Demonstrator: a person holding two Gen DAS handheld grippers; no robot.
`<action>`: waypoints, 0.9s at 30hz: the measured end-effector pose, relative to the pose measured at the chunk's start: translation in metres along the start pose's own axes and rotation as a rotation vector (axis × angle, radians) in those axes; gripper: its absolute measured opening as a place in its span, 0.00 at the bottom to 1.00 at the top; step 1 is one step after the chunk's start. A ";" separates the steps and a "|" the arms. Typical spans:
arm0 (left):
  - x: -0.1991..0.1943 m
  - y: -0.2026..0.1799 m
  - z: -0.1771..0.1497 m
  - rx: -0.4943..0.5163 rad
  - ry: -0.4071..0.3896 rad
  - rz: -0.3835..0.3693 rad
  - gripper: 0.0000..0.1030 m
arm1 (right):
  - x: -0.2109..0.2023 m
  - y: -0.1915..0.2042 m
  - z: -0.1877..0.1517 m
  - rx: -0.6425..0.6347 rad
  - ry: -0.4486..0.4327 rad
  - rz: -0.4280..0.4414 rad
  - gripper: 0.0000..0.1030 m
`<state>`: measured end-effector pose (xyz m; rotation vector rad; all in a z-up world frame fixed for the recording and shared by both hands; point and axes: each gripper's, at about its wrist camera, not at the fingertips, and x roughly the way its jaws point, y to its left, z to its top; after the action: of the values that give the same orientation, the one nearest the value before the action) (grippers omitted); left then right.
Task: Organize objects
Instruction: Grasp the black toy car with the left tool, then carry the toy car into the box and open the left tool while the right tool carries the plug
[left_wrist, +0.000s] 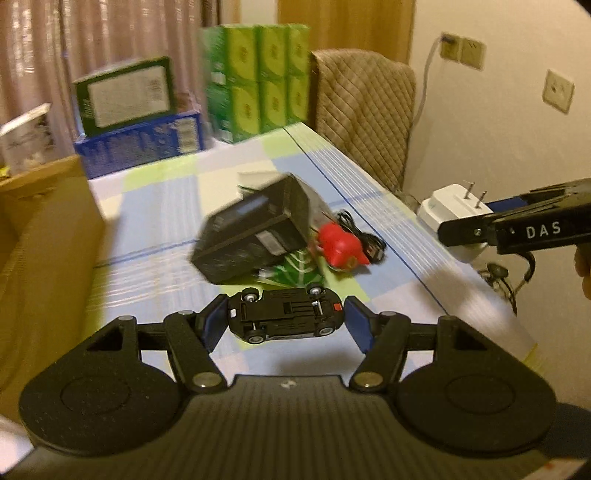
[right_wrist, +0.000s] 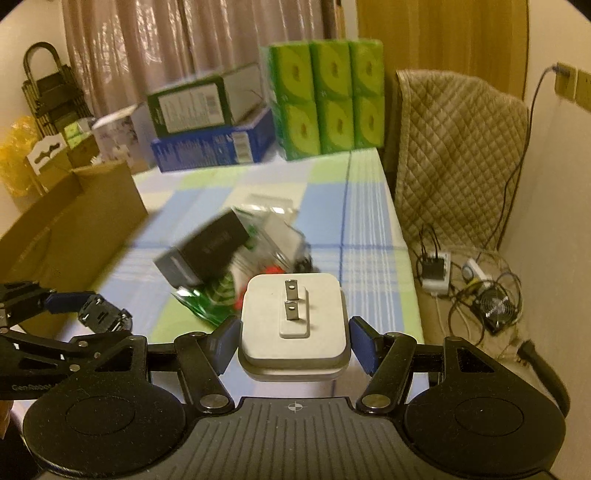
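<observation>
Two grippers, each holding something above the table. Left gripper (left_wrist: 283, 322) pinches a black toy car (left_wrist: 283, 318) nose-to-tail between its blue pads; underside faces the camera, wheels visible, long axis running left-right across the fingers, red tab end toward the right pad. Right gripper (right_wrist: 293, 341) clamps a white charger plug (right_wrist: 294, 321) by its sides, flat face up toward the camera, two metal prongs pointing up and away, lined up along the finger direction.

Left to right on the table: open cardboard box (right_wrist: 70, 221) at the left edge, then a blurred pile mid-table with a black box (left_wrist: 255, 236) tilted on a green packet (left_wrist: 295, 271), a red toy (left_wrist: 341, 245) and a black cable (left_wrist: 364, 236) just beside it. Table (left_wrist: 159, 236) wears a checked blue, green and white cloth. At the far end sit a blue box, a green box on top of it, and stacked green tissue packs (right_wrist: 327, 99). Curtains behind. Quilted chair cover (right_wrist: 454, 147) to the right, wall sockets, power strip and cables on the floor.
</observation>
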<state>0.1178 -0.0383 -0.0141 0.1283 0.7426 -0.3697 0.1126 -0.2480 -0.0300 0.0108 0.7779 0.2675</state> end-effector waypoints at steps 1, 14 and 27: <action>-0.010 0.005 0.002 -0.010 -0.008 0.010 0.61 | -0.006 0.005 0.004 -0.003 -0.007 0.002 0.59; -0.095 0.051 0.007 -0.091 -0.048 0.073 0.61 | -0.046 0.085 0.026 -0.014 -0.054 0.073 0.59; -0.142 0.091 0.000 -0.141 -0.079 0.141 0.61 | -0.046 0.158 0.028 -0.071 -0.039 0.162 0.59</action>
<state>0.0558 0.0867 0.0812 0.0329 0.6752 -0.1862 0.0631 -0.1041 0.0389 0.0124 0.7295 0.4478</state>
